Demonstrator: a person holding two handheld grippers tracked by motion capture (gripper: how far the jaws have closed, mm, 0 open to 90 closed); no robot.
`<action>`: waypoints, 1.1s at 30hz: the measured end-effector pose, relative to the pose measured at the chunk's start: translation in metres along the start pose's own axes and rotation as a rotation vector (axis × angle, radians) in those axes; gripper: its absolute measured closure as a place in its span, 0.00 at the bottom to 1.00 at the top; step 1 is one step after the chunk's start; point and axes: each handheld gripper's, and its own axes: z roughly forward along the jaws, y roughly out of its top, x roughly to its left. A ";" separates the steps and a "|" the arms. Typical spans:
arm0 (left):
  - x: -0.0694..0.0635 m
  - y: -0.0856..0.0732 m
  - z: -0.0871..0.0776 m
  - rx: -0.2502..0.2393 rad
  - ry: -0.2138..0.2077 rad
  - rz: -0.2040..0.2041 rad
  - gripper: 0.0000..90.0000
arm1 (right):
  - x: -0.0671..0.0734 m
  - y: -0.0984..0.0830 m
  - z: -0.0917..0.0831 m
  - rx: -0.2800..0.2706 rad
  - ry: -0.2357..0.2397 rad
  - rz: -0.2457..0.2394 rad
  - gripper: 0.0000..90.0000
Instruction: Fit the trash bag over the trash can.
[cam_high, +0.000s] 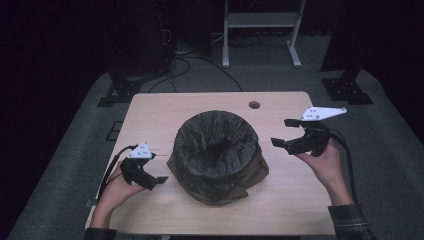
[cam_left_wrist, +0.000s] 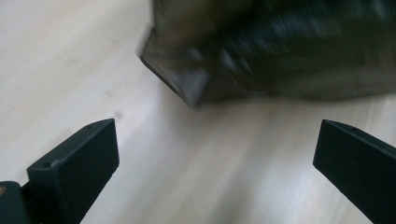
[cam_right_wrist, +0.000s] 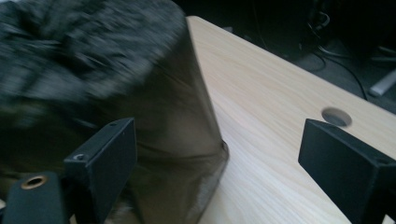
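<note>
A round bin wrapped in a crinkled dark plastic bag (cam_high: 217, 155) stands in the middle of the light wooden table (cam_high: 150, 115), its mouth open upward and the bag's loose skirt spread around its base. My left gripper (cam_high: 157, 167) sits low at the bag's left side, jaws open and empty; in the left gripper view a corner of the bag (cam_left_wrist: 280, 46) lies ahead of my left gripper (cam_left_wrist: 215, 154), apart from it. My right gripper (cam_high: 281, 132) is held to the right of the bin, open with nothing in it. Blurred in the right gripper view, the bag (cam_right_wrist: 93, 70) is just left of my right gripper (cam_right_wrist: 219, 158).
A round cable hole (cam_high: 254, 105) is in the table near its far edge, also seen as the hole (cam_right_wrist: 336, 116) in the right gripper view. Beyond the table are a white frame (cam_high: 260, 30), black stand feet (cam_high: 120, 90) and cables on grey floor.
</note>
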 end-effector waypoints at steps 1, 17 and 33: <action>0.000 0.000 0.000 0.000 0.000 0.000 0.00 | 0.000 0.000 0.000 0.000 0.000 0.000 0.11; -0.027 -0.035 0.031 0.079 -0.047 0.020 0.00 | 0.054 0.062 0.007 0.053 0.147 -0.181 0.11; -0.030 -0.044 0.034 -0.015 -0.038 0.026 0.00 | 0.087 0.088 0.086 0.348 0.221 -0.316 0.11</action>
